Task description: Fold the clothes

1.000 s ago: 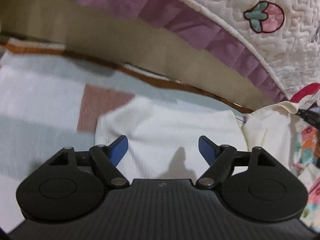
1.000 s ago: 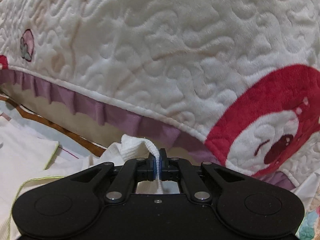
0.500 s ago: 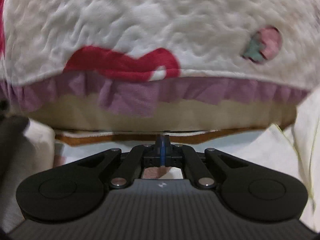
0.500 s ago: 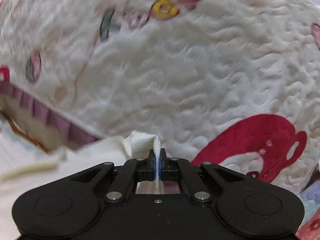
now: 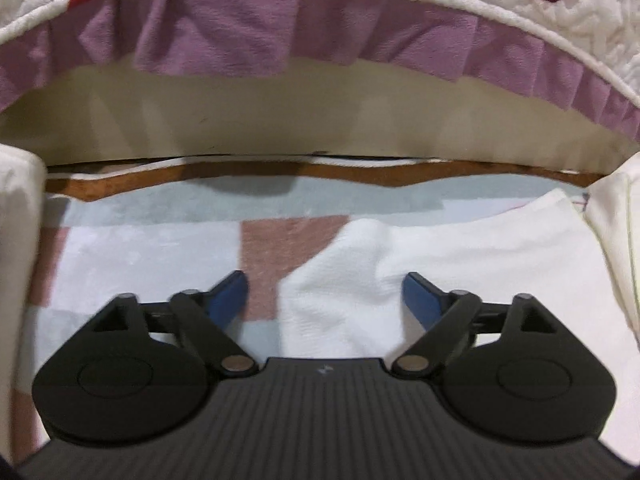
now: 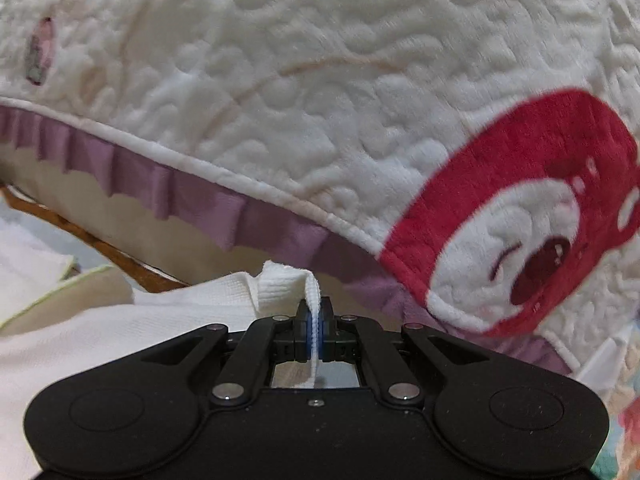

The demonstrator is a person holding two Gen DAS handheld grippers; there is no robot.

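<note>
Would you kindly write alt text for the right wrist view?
The right gripper is shut on a fold of white ribbed garment. Behind hangs a cream quilted blanket with a purple ruffle and a red cartoon patch.

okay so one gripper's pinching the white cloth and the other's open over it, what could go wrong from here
The right gripper pinches only a narrow fold of the white garment, so a pull may slip it free. The left gripper, its jaws just reopened, hovers over the garment's edge and the patchwork blanket; closing now might catch both. The quilt's purple ruffle hangs close and could snag.
</note>
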